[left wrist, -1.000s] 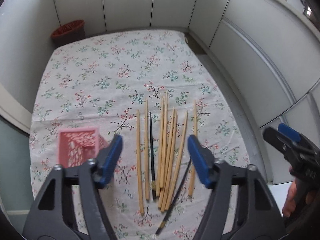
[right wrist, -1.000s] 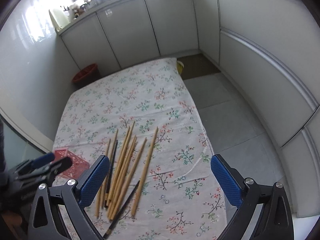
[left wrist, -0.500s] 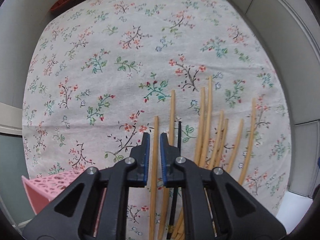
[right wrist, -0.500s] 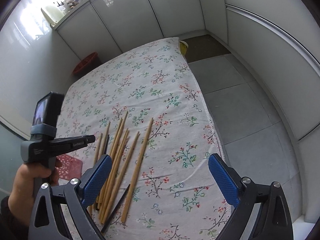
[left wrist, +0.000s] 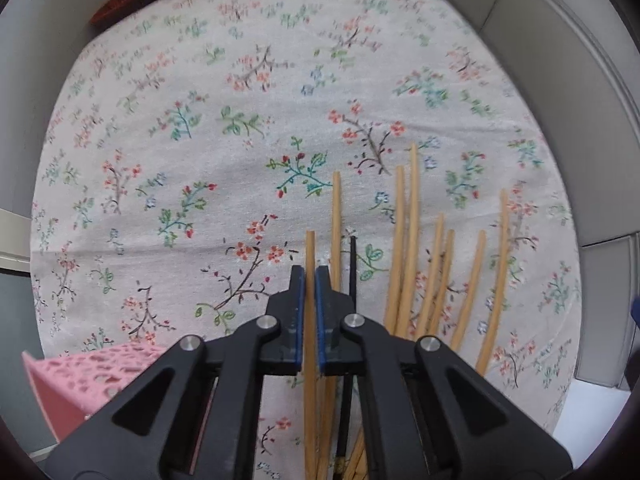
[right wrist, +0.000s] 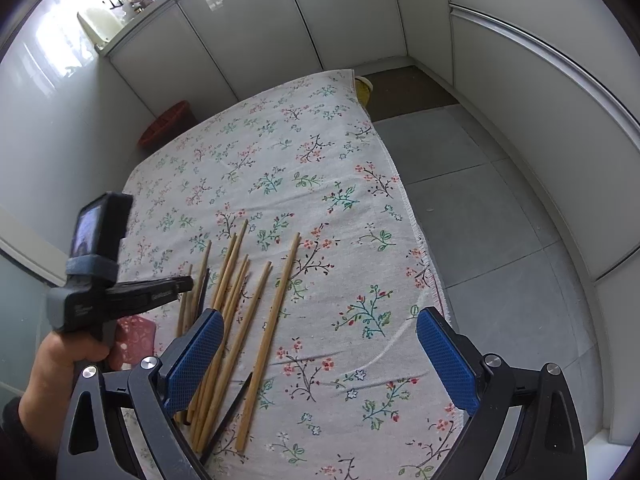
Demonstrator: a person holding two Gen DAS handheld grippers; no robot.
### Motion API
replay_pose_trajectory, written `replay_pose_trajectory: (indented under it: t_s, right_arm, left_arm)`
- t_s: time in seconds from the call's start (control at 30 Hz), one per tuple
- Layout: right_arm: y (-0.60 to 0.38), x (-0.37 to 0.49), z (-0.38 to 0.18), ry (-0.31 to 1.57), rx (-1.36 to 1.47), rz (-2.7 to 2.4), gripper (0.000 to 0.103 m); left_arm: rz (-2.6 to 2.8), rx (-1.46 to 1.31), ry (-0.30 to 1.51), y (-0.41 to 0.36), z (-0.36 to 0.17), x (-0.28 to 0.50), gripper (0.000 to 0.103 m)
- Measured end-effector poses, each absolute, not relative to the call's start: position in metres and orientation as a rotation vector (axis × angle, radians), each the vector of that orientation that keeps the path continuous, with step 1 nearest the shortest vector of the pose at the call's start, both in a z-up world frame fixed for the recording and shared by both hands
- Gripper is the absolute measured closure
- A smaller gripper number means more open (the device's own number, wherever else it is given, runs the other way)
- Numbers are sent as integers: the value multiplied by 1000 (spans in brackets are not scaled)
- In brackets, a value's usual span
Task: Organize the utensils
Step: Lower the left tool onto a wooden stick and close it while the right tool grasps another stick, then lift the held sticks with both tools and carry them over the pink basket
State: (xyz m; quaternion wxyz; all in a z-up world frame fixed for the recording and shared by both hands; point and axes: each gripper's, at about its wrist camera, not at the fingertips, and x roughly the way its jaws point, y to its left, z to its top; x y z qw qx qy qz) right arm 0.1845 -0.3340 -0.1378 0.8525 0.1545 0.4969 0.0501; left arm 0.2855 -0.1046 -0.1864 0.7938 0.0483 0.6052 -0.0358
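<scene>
Left tool was clamped on one chopstick, the leftmost of the spread, not yet lifted from the bench. Right tool stood wide apart, empty, above the cloth. Other chopsticks lay loose, right of it. Pink basket at near left showed nothing inside. Sorting looked barely begun.
</scene>
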Motion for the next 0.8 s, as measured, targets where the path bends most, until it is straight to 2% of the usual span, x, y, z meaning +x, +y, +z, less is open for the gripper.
replay_pose_trajectory:
  t_s: [0.1,0.2,0.4,0.53,0.7,0.8]
  right_arm:
    - [-331,188,-141,1054,338,102,10]
    - [-323,198,-150,1080,361,115,19]
    - [-304,226,-179,1146,359,127,46]
    - [-297,241,-201,1187,377,120,61]
    - [-288,252,-218,1206,384,100,68]
    - [-275,256,-220,1201,294,75,76]
  left_arm:
    - [-120,104,1223,-95,-159,256,97]
    - [-170,76,1144,-80,-128,223,97]
    - [-277,47,979,-57,-76,167,97]
    - [-302,7,901,-45,-64,144,97]
    - [-313,-45,843,-24,-64,133,97]
    - [-326,-81,834,-15,-61,131,97]
